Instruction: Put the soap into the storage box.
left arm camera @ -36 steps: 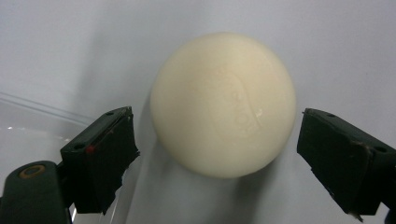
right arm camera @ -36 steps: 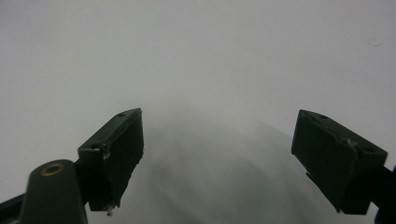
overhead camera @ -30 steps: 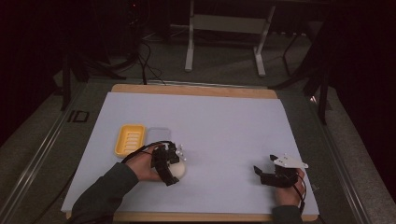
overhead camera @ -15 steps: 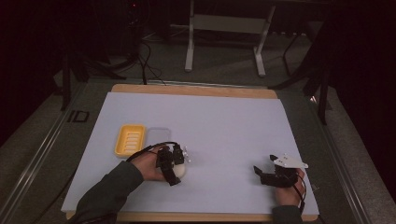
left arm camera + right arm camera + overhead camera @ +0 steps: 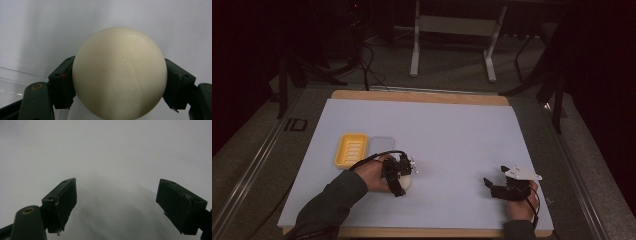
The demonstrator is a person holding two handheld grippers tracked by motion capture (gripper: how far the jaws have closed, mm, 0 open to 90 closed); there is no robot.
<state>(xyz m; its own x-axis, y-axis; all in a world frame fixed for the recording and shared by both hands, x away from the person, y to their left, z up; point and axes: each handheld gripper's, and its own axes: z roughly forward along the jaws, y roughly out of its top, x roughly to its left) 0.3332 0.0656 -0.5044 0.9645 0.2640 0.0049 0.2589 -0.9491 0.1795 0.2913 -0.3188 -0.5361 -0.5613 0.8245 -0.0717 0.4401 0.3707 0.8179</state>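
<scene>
my left tongs [image 5: 120,82] have just been closing and now both pads press the sides of the cream soap ball [image 5: 119,72], so the grasp looks made. i judge the next move is a straight lift, then a short carry to the yellow soap dish [image 5: 352,150] just beyond the tongs. the left gripper view shows pad contact; the high view shows that dish and my right tongs [image 5: 499,187], well apart, jaws wide with nothing between them.

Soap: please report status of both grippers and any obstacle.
Left gripper just closed on soap. Right gripper open, empty. Soap dish beside it; nothing blocking.
</scene>
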